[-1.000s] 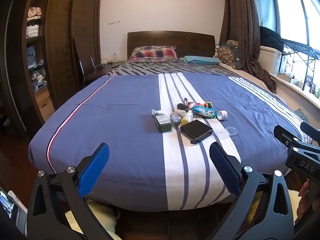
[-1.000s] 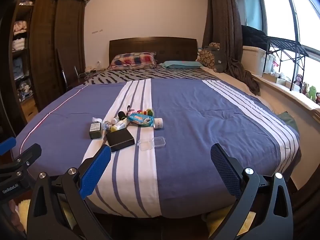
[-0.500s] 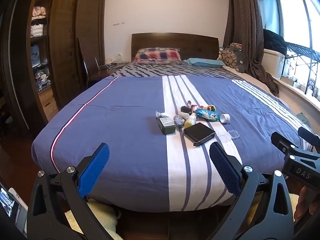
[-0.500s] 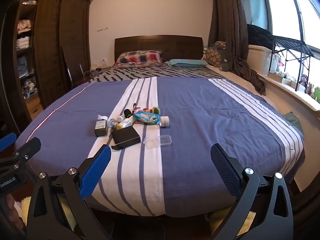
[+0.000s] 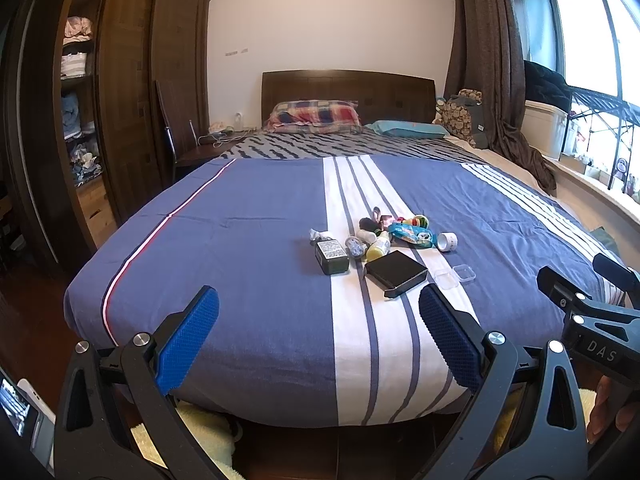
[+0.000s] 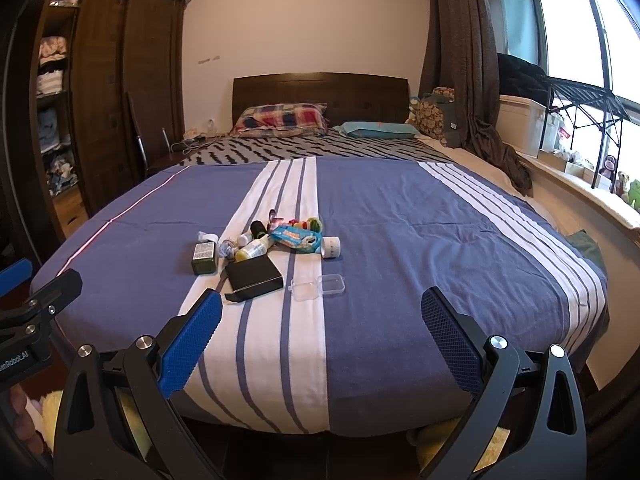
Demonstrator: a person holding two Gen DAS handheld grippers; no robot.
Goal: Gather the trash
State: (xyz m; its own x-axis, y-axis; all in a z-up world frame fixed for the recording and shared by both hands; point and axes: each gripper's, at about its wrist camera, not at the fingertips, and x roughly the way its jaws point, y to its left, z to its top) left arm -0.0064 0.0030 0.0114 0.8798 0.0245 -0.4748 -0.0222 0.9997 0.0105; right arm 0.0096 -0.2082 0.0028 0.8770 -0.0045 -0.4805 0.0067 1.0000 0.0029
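Note:
A cluster of small items lies mid-bed on the white stripe: a black box [image 5: 396,271] [image 6: 253,275], a dark green carton [image 5: 331,257] [image 6: 204,257], a yellow bottle [image 5: 378,247] [image 6: 251,251], a blue snack wrapper [image 5: 411,235] [image 6: 297,237], a tape roll [image 5: 447,242] [image 6: 331,247] and a clear plastic case [image 5: 456,276] [image 6: 318,286]. My left gripper [image 5: 318,322] is open and empty near the bed's foot, short of the cluster. My right gripper [image 6: 322,324] is open and empty too, held beside it.
The bed [image 5: 248,240] has a blue and white striped cover, pillows [image 5: 314,116] and a wooden headboard. A dark wardrobe [image 5: 120,100] stands left with a chair [image 5: 172,140]. Curtain [image 6: 460,60], storage boxes [image 6: 524,124] and a window ledge with toys line the right. A fluffy rug [image 5: 192,432] lies below.
Both grippers have tilted upward a little, so the bed and its items sit lower in both views. Both stay open and empty. Nothing on the bed has moved.

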